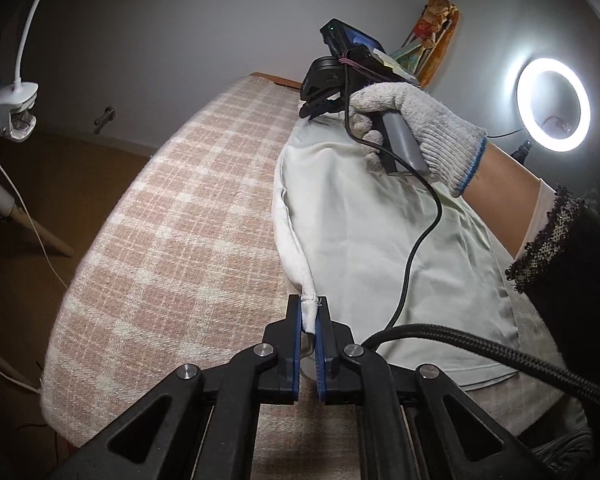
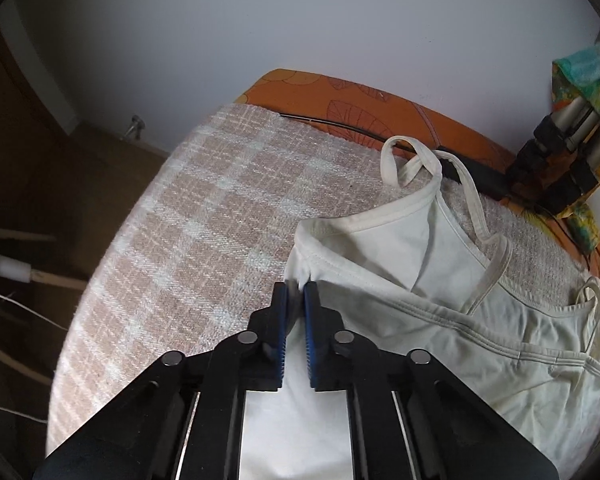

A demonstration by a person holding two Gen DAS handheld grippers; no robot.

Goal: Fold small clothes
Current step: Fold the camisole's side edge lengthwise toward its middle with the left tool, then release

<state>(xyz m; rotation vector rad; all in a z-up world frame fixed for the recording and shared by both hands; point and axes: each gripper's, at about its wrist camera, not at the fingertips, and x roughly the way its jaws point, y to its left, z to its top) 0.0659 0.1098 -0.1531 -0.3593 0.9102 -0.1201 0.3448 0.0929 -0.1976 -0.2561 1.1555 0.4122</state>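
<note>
Black linkage arms fill the bottom of the left wrist view, and the left gripper (image 1: 310, 312) has its blue-padded fingers (image 1: 296, 332) clamped on a ribbed white hem of the camisole (image 1: 372, 240), pinching a folded corner right at the tips. That pale garment spreads up and to the right over the checked blanket (image 1: 188, 216), a beige-and-cream plaid covering the table. Further along the same cloth edge, a gloved hand (image 1: 416, 128) grips the handle of the right gripper (image 1: 320, 106), whose tips press down at the far end of the fabric; a black cable (image 1: 412, 256) trails from it across the garment. A ring light (image 1: 553, 105) glows at the right, and a white clamp lamp (image 1: 14, 106) sits at the left edge. Over in the right wrist view, the right gripper (image 2: 296, 292) is closed tight on the camisole's (image 2: 440, 312) left edge, a fold bunched between the pads. Thin straps (image 2: 404, 160) loop toward the far side, touching the orange patterned surface (image 2: 360, 100) beyond the blanket (image 2: 180, 220). A tripod (image 2: 560, 160) stands at the far right corner.
</note>
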